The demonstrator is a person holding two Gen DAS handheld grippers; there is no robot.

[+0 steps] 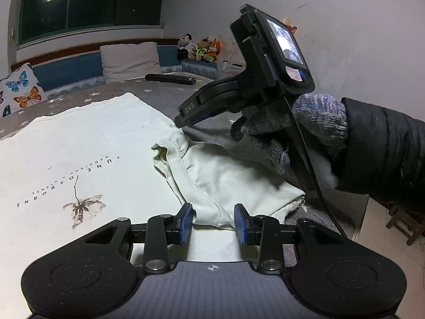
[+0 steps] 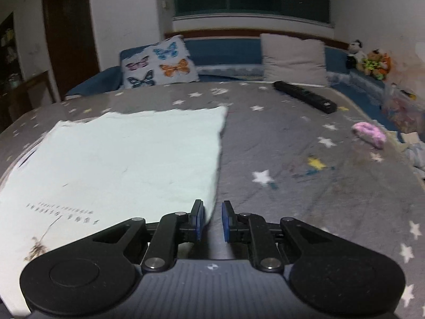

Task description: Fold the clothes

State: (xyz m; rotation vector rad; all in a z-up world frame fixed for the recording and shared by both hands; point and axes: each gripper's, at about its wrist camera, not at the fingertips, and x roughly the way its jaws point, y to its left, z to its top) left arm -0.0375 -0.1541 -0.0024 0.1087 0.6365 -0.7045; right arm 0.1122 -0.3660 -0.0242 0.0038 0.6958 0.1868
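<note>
A white T-shirt (image 1: 87, 146) with dark lettering and a spider-like print lies flat on the grey star-patterned bed; it also shows in the right wrist view (image 2: 127, 156). Its right sleeve (image 1: 239, 180) is bunched and rumpled. My left gripper (image 1: 213, 222) is open, its blue pads either side of the sleeve's near fold. My right gripper (image 2: 212, 220) is open with a narrow gap, at the shirt's right side edge; in the left wrist view it (image 1: 183, 121) hovers tip-down at the sleeve's far end, held by a gloved hand.
A black power strip (image 2: 305, 97) lies on the bed (image 2: 292, 172) behind the shirt. A pink fuzzy item (image 2: 370, 134) lies at right. A butterfly pillow (image 2: 159, 65), a grey pillow (image 2: 294, 59) and plush toys (image 2: 369, 59) line the back. The bed's edge drops off at right.
</note>
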